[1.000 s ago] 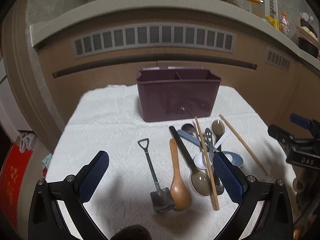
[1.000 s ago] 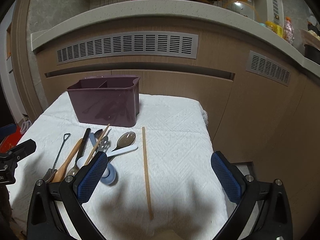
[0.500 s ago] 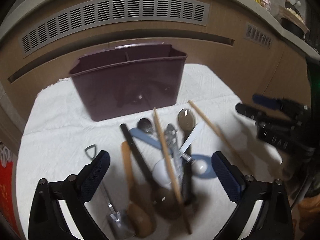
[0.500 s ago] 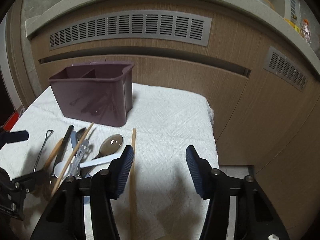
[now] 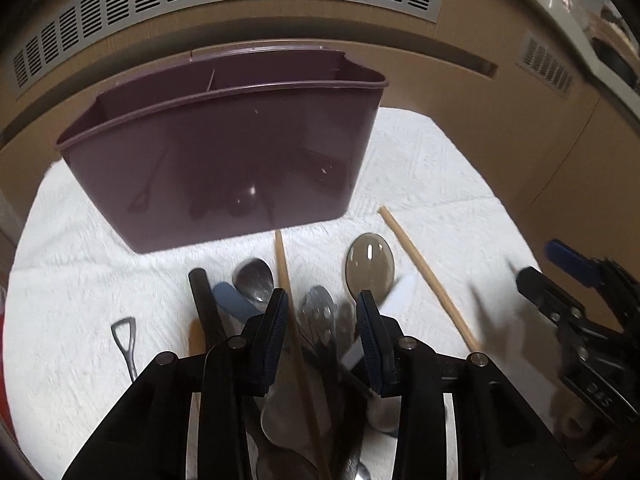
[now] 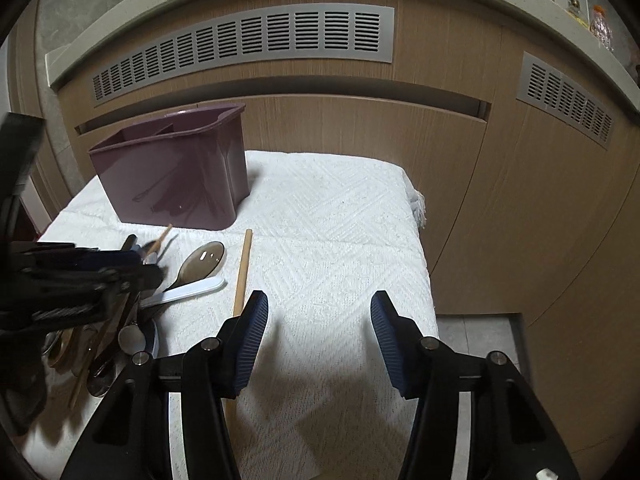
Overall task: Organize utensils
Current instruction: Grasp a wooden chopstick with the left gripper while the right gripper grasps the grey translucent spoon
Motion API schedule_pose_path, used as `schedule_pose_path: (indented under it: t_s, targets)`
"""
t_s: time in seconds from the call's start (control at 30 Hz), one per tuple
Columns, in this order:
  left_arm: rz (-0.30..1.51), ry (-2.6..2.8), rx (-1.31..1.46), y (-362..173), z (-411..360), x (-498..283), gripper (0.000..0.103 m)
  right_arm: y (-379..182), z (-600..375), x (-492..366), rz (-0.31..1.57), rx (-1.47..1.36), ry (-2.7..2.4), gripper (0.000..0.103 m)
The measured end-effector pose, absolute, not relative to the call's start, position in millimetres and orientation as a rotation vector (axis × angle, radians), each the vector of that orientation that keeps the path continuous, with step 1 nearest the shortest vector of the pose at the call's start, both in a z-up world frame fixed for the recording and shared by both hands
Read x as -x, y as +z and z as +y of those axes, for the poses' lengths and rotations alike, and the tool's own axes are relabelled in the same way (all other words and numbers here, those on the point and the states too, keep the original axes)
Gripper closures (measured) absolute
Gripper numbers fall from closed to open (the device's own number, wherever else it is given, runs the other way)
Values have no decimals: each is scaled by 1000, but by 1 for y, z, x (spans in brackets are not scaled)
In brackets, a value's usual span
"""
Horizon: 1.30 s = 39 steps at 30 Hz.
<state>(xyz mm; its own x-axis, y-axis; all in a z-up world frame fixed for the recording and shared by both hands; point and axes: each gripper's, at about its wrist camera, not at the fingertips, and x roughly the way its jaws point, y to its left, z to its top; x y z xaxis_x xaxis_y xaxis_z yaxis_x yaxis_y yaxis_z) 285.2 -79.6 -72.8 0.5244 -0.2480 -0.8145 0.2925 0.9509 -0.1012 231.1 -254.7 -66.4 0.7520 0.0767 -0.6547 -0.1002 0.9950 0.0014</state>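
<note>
White cloth (image 6: 340, 216) on worktop, purple caddy (image 5: 224, 160) behind utensil pile, left gripper (image 5: 322, 340) fingers half-spread over a chopstick (image 5: 286, 280), right gripper (image 6: 318, 340) fingers spread, empty.

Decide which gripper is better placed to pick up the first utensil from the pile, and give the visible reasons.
Left. The left gripper hangs directly over the utensil pile, its fingers straddling a wooden chopstick. The right gripper is open over bare white cloth, with only the lone chopstick beside its left finger.
</note>
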Motion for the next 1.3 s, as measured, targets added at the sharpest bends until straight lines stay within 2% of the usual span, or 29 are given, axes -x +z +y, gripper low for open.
schedule_pose_path:
  t_s: [0.27,0.3,0.33,0.37,0.5,0.9,0.93,1.0,1.1,1.3]
  targets:
    - [980,-290,-155,-79,-96,-290,67,-72,-255,-231,727,19,113,51]
    - [974,-285,-171,-80,-98,-290,71,-73,-255,-231,726,20,112,51]
    - [962,-276,-187,-80,-100,-290,82,-72,-254,-231,726,23,112,51]
    - [955,-274,-194,-80,-101,-290,85,-72,-253,-231,725,28,110,51]
    - [925,-323,-136,-72,-93,-282,85,-69,-251,-229,726,36,107,51]
    - [658,-254,-17,-6,-9,-205,85,-51,-219,-233,772,18,215,51]
    - [643,-246,-8,-2,-1,-201,85,-50,-215,-238,794,-6,249,52]
    - [620,-234,10,2,13,-195,85,-51,-206,-249,844,-44,288,68]
    - [595,-225,42,6,35,-189,85,-55,-192,-262,909,-86,317,80]
    - [572,-217,78,3,66,-181,85,-65,-168,-287,1046,-230,363,81]
